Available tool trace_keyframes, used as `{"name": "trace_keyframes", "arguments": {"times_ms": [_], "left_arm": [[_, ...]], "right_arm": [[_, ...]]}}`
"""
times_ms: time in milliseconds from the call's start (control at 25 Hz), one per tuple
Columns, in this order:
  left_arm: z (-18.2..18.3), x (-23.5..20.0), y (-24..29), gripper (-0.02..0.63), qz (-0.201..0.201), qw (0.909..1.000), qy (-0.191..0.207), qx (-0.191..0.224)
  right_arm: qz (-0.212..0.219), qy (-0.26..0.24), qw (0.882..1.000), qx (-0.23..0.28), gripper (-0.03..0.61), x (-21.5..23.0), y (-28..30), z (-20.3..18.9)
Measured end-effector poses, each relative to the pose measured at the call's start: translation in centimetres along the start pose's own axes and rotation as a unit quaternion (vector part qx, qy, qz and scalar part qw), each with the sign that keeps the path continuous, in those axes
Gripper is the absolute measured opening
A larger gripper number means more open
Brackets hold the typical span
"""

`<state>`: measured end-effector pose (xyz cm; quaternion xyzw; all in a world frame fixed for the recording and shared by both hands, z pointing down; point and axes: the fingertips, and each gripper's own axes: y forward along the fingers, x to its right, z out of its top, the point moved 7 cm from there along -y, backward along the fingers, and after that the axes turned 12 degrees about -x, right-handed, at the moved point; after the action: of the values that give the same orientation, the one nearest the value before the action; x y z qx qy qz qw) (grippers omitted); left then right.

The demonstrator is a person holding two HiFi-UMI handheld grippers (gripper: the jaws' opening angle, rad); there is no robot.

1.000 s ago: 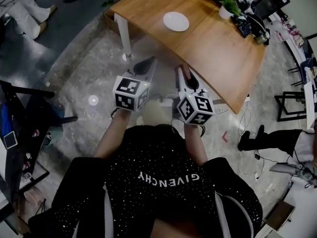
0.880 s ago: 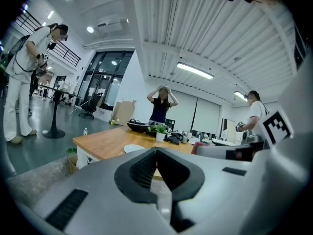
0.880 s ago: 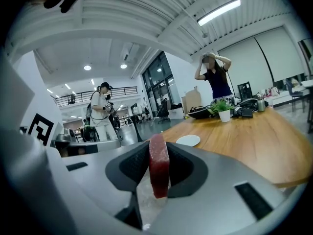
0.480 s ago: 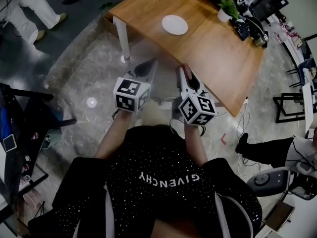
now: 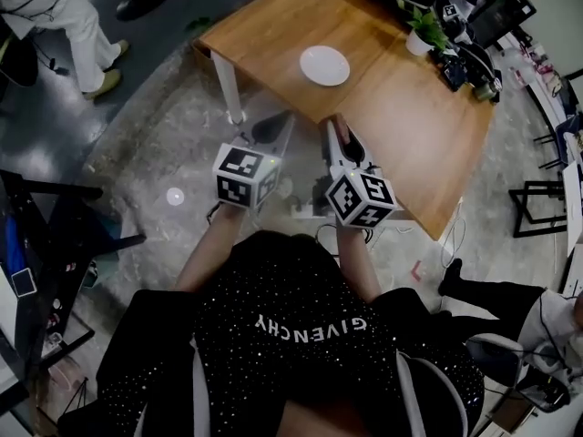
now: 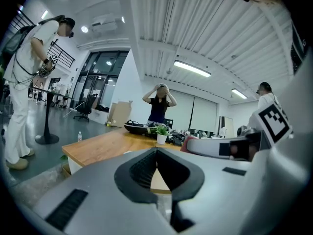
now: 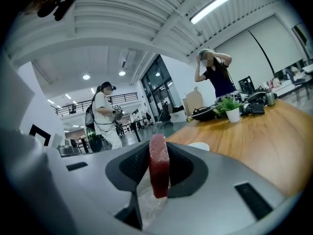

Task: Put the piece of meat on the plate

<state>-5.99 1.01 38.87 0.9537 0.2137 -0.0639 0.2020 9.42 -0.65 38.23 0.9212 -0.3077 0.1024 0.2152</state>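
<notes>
Both grippers had moved toward the bench, so the plate lay closer ahead of the right gripper, whose fingers clamped the piece of meat. The left gripper had its fingers closed on nothing.

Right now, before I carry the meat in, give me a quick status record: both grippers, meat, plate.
left gripper: jaws together, nothing between them
right gripper: shut on the piece of meat
piece of meat: red slab, standing on edge between the pads
plate: white, bare, on the wooden table, ahead of both grippers
meat to plate: apart, not yet placed
</notes>
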Motion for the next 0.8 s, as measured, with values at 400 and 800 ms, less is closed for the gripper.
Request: {"name": "trace_keyframes", "arguments": {"times_ms": [400, 800], "left_arm": [[4.0, -5.2, 7.6, 0.011, -0.011, 0.9996, -0.013, -0.021], [8.0, -8.6, 16.4, 0.011, -0.039, 0.9983, -0.01, -0.041]], "right_arm": [[0.004, 0.005, 1.0, -0.019, 0.098, 3.3, 8.4, 4.2], [-0.037, 0.027, 0.999, -0.022, 0.098, 9.6, 14.3, 8.2]]}}
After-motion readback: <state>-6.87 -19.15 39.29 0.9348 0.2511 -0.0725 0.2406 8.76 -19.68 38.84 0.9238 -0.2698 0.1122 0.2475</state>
